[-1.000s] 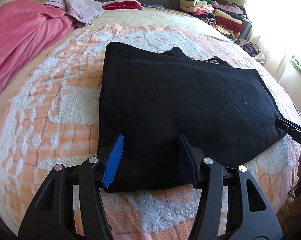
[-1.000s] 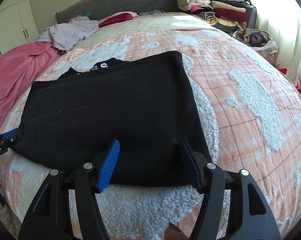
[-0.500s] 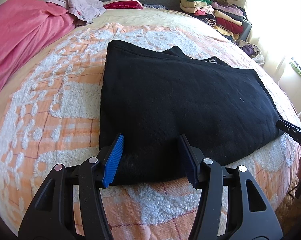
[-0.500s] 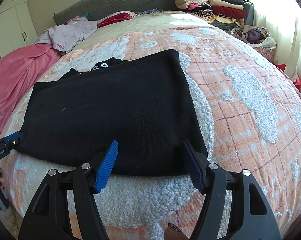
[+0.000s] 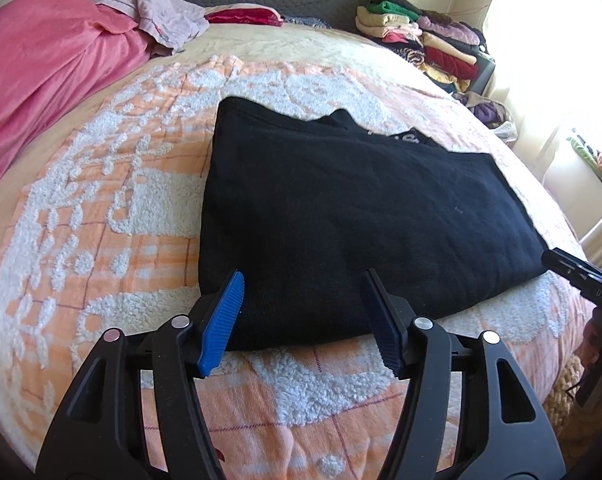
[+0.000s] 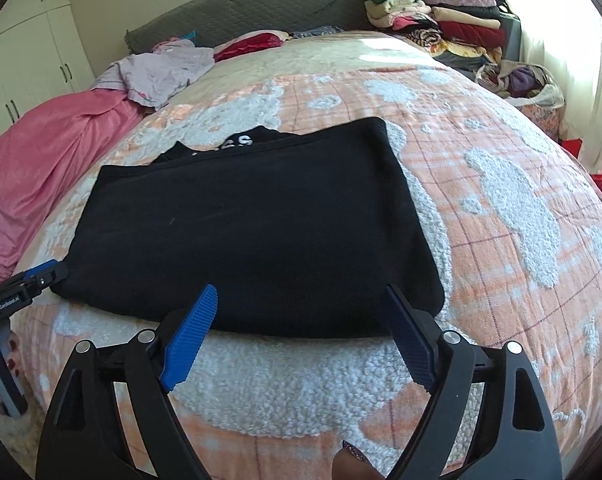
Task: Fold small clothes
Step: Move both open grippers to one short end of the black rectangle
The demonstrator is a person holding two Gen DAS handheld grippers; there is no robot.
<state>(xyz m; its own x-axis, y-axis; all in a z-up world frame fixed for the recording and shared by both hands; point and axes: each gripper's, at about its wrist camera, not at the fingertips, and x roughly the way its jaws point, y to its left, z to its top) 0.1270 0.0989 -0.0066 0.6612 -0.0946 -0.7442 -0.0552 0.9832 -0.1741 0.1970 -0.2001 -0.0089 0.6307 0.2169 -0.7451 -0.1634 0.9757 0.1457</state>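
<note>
We are holding the left gripper (image 5: 303, 322) and right gripper (image 6: 301, 336) released, hovering at the near edge of the black garment (image 5: 353, 216) lying half-folded on the bed (image 5: 113, 208); pinching both near corners evenly should be keeping the next fold square.

Garment (image 5: 353, 216) on bed (image 5: 113, 208), ctr.

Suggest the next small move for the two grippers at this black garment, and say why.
Probably ease both grippers forward to pinch the near edge of the black garment. It lies flat on the bedspread, folded once with white lettering showing at the far edge. The left gripper and right gripper are both open, holding nothing, their fingertips at that near edge, one near each corner, placed for another fold.
</note>
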